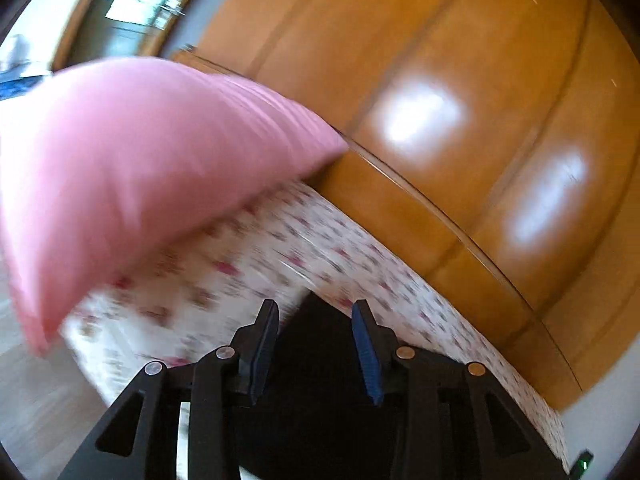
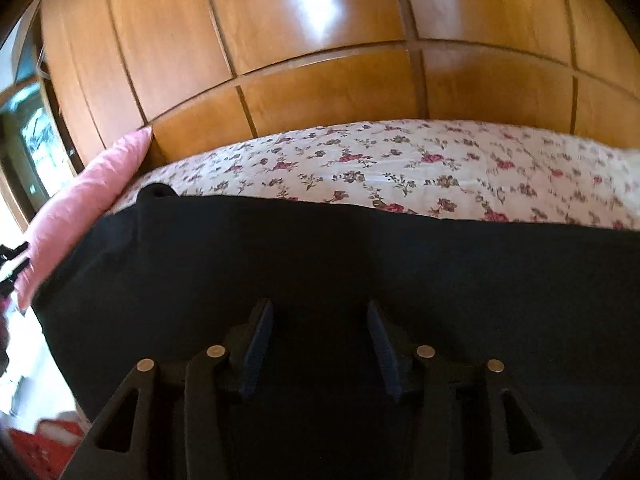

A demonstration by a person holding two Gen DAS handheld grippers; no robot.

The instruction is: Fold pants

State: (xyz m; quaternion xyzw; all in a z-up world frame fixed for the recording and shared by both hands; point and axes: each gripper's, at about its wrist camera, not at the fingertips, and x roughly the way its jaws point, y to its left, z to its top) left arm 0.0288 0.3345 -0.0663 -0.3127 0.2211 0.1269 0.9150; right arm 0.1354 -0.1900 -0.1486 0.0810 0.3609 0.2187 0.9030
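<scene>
My right gripper (image 2: pixel 320 344) hung open above the black pants (image 2: pixel 360 264), spread across the floral bedsheet (image 2: pixel 400 160). My left gripper (image 1: pixel 316 348) gaped empty over a dark corner. At ten o'clock, a pink pillow (image 1: pixel 140 160); beyond, a wooden wardrobe (image 2: pixel 320 20).

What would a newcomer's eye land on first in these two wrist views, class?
Probably the plump pink pillow, filling the left of the left wrist view against the glossy orange-brown wooden wardrobe. Next, the wide black pants spread across the rose-patterned white bedsheet in the right wrist view, with the open right gripper above them.
</scene>
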